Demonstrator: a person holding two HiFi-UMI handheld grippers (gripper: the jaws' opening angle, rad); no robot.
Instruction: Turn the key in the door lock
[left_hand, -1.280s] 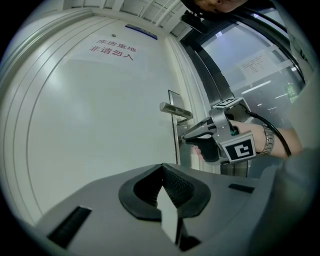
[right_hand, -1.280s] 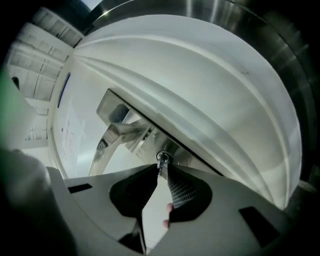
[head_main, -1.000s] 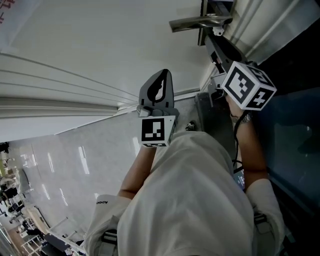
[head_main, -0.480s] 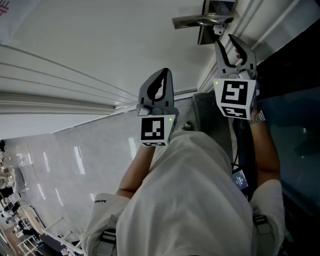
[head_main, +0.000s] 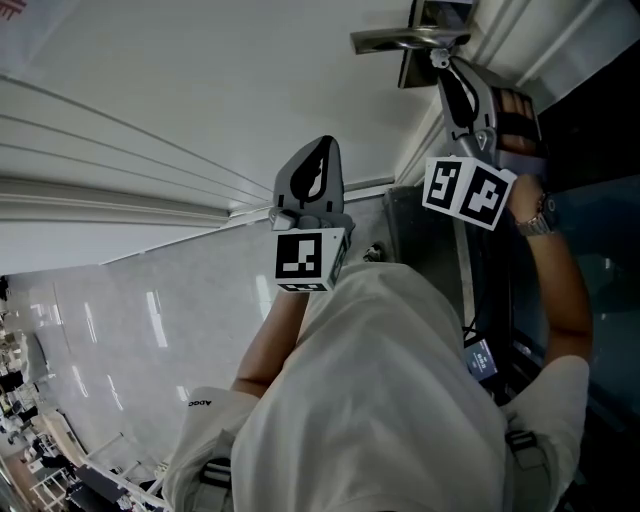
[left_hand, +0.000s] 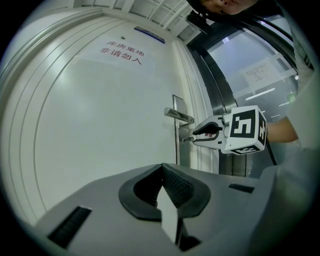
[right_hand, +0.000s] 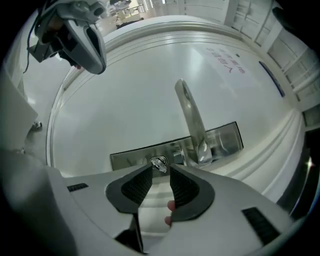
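Both jaws of the right gripper (right_hand: 160, 170) pinch the key (right_hand: 159, 162).

Soft, even light is falling across the white door (head_main: 200, 90), keeping it bright and almost free of shadow. The polished floor (head_main: 130, 310) is mirroring pale streaks of overhead lamps. The glass panel (head_main: 600, 270) on the right is reading dark. The metal lever handle (right_hand: 192, 120) is catching glints. Both gripper views are bulging hard toward black corners, and the right tool (right_hand: 161, 169) is looming dim and slightly soft up close.
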